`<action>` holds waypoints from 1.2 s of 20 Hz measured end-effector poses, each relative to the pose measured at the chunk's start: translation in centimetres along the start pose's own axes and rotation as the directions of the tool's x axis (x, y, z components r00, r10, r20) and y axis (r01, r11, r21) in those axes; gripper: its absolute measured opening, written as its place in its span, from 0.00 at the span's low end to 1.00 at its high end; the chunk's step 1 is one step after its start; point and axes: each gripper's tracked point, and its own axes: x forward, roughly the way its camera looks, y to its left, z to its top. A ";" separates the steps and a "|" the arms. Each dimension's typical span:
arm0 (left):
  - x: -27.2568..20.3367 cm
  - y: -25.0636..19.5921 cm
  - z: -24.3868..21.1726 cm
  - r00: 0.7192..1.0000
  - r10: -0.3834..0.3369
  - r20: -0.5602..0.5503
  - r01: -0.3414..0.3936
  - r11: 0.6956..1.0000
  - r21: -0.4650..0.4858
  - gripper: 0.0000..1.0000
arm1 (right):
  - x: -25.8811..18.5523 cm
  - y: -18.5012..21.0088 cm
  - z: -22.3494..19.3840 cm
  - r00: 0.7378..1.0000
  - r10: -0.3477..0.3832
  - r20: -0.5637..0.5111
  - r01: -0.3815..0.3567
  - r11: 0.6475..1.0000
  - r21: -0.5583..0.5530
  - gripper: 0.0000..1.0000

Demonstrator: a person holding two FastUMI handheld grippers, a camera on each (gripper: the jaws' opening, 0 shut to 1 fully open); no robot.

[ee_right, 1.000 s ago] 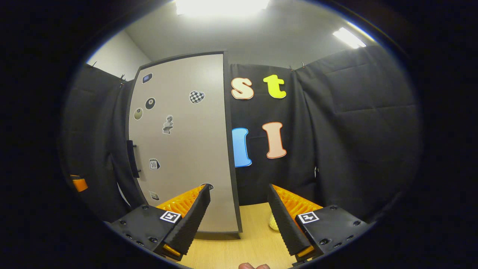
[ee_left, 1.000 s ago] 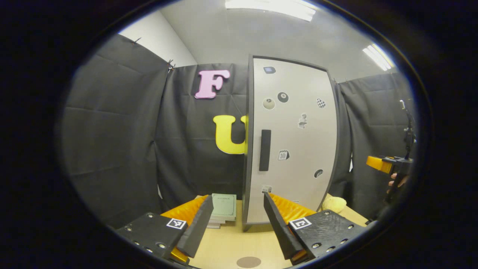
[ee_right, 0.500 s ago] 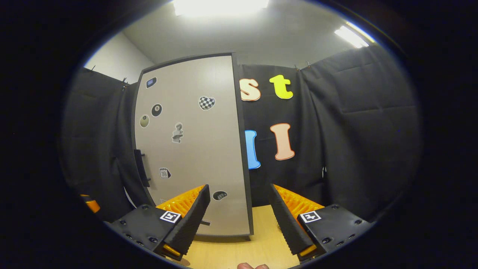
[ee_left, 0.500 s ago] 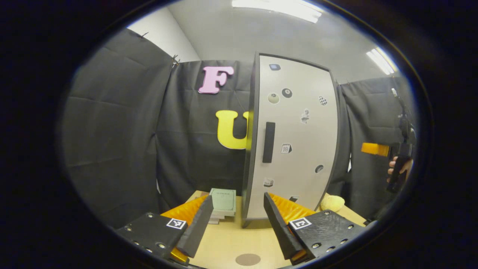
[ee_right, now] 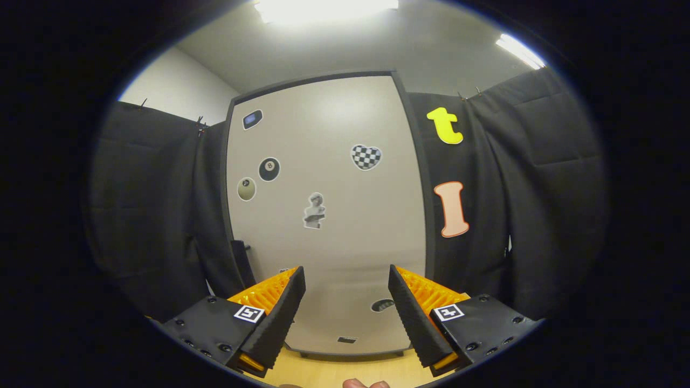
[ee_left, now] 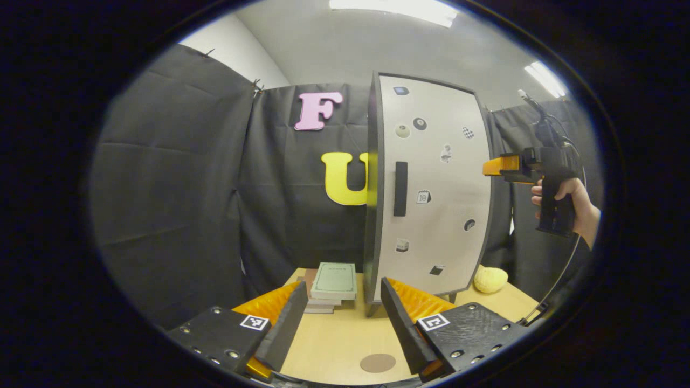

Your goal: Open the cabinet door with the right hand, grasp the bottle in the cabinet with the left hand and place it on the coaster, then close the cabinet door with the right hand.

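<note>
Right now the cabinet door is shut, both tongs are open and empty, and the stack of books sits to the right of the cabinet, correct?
Not quite: the books sit to the left of the cabinet, as the left gripper view shows. The rest holds: the door is shut, and the left tongs and right tongs are open and empty.

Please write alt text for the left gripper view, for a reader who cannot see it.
A tall cabinet stands on a wooden table with its door shut, the dark handle near its left edge. The left claw is open low in front; a hand holds the right claw up at the right. A coaster and books lie on the table.
</note>
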 end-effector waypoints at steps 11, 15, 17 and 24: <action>-2.9 7.9 -3.9 0.990 0.129 -0.064 -0.132 0.990 -0.051 0.84 | 5.8 12.6 -1.8 0.991 0.132 -0.030 -0.133 0.990 -0.042 0.93; -3.0 9.9 -5.4 0.984 0.151 -0.093 -0.158 0.985 -0.075 0.82 | 8.0 15.3 -3.8 0.988 0.138 -0.066 -0.141 0.989 -0.048 0.98; -3.2 10.9 -6.3 0.981 0.165 -0.104 -0.174 0.981 -0.082 0.82 | 9.0 15.9 -4.8 0.989 0.121 -0.082 -0.126 0.990 -0.070 0.98; -2.6 12.8 -7.7 0.973 0.188 -0.133 -0.195 0.980 -0.040 0.82 | 12.0 16.0 -7.5 0.991 0.035 -0.130 -0.045 0.996 -0.076 0.93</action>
